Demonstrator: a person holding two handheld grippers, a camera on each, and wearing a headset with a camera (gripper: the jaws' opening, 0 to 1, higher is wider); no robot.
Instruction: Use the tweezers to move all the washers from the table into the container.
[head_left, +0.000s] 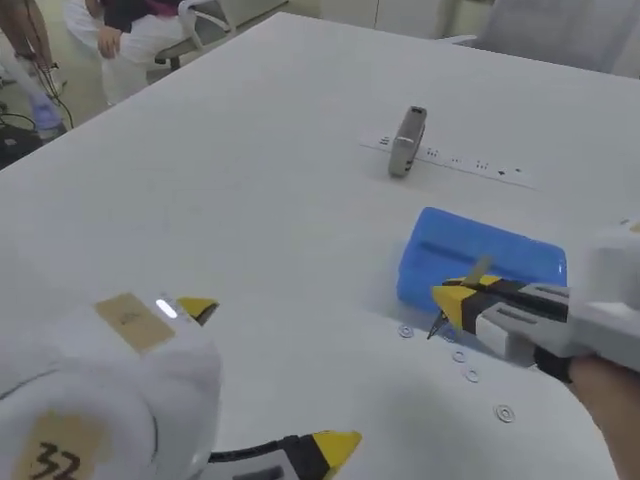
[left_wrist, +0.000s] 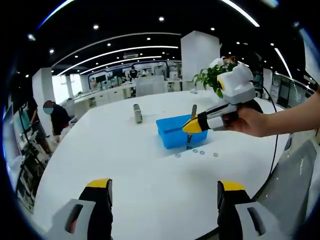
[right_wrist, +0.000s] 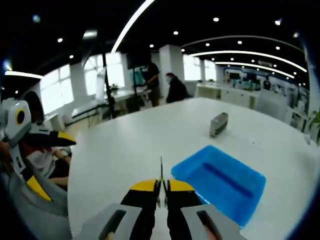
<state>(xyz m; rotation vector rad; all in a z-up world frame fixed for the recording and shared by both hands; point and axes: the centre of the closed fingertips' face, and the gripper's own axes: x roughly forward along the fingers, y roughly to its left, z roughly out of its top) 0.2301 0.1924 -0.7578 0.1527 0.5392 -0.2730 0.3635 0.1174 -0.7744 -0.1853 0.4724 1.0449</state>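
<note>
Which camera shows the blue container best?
The right gripper view: the blue container is close, its inside visible. The head view has it partly behind the right gripper; the left gripper view has it small.

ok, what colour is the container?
Plain solid blue. The container shows best in the right gripper view, where its open inside is visible.

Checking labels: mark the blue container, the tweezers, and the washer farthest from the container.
blue container (left_wrist: 171, 140): left gripper view, on its front wall.
tweezers (right_wrist: 161, 172): right gripper view, on the thin shaft beyond the jaws.
washer (head_left: 505, 412): head view, on the ring lying flat on the table.
</note>
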